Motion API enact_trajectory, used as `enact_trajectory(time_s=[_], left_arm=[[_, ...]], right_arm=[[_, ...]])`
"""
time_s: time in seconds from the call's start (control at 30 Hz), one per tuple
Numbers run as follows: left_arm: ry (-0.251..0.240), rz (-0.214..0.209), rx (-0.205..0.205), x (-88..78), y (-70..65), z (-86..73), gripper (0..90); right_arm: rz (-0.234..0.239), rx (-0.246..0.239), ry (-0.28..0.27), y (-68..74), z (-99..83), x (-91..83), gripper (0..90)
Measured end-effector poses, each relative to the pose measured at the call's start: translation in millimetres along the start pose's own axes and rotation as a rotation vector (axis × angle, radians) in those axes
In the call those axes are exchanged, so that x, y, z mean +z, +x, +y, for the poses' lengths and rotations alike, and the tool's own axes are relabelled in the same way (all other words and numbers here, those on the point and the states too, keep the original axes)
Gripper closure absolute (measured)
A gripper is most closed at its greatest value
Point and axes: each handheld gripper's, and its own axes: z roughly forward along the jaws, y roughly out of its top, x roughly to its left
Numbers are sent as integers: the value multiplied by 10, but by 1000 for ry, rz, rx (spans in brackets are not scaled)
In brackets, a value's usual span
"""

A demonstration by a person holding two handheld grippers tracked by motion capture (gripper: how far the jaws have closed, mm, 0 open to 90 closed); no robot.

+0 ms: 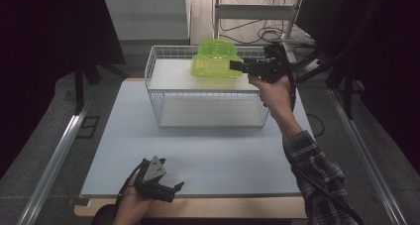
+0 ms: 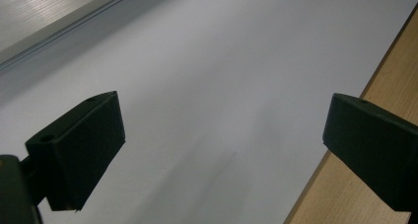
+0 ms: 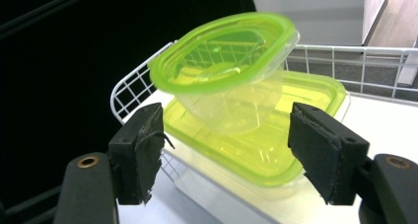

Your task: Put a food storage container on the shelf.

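Note:
A white wire basket (image 1: 208, 93) stands at the far middle of the white table top (image 1: 208, 155). In its back right corner lies a flat clear container with a lime-green lid (image 1: 213, 70) (image 3: 305, 100). A smaller round green-lidded container (image 1: 217, 49) (image 3: 226, 61) rests tilted on top of it. My right gripper (image 1: 236, 65) (image 3: 224, 150) is level at the basket's right rim, pointing left at the containers. Its jaws are open, one on each side just short of the small container, touching nothing. My left gripper (image 1: 176, 188) (image 2: 222, 145) rests open and empty at the table's near edge.
The basket's wire rim (image 3: 133, 86) curves behind the containers. A wooden strip (image 2: 384, 81) borders the white top. Metal rails run along the floor at left (image 1: 54, 155) and right (image 1: 366, 150). Cables and a stand (image 1: 257, 17) lie beyond the basket.

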Motion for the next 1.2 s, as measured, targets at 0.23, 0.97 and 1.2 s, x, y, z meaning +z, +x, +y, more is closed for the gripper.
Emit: enact_trajectory(time_s=[0.23,0.97,1.2], left_arm=[[1,-2,-4,-1,3,-1,22],[7,1,1,-4,8,-1,21],[8,1,-2,1,3,0,21]], right_arm=[[3,-38,13,19,-108,-61,285],[-11,-121,111,-37,-623,-111,203],[-12,-142,136,-19,-749,-132,172]])
